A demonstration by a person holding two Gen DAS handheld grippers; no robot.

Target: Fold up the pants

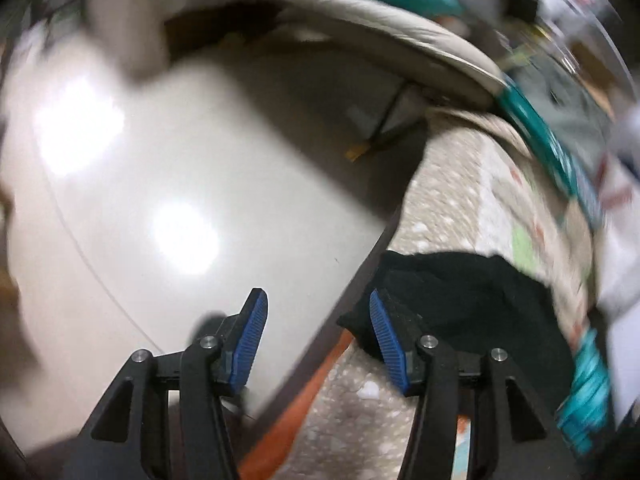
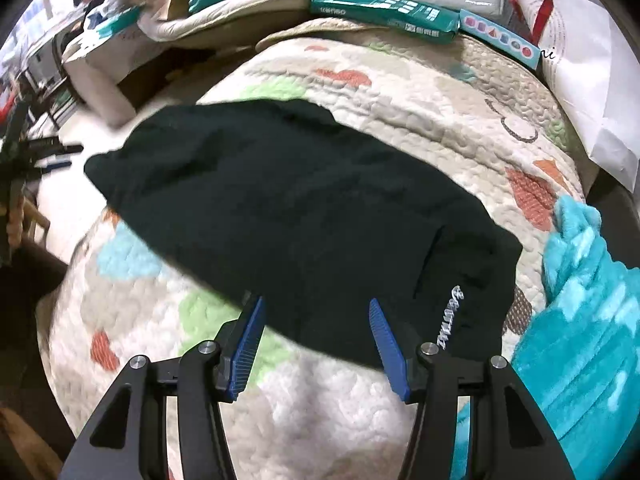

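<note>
Black pants lie folded into a broad strip across a quilted patterned bedspread. White lettering shows near their right end. My right gripper is open and empty, its blue pads just above the near edge of the pants. In the blurred left wrist view, one end of the pants lies at the edge of the bed. My left gripper is open and empty at that edge, its right fingertip next to the cloth.
A turquoise fleece blanket lies at the right of the bed. Green packets, a box and a white bag sit at the far side. Shiny pale floor lies left of the bed, with a cardboard box.
</note>
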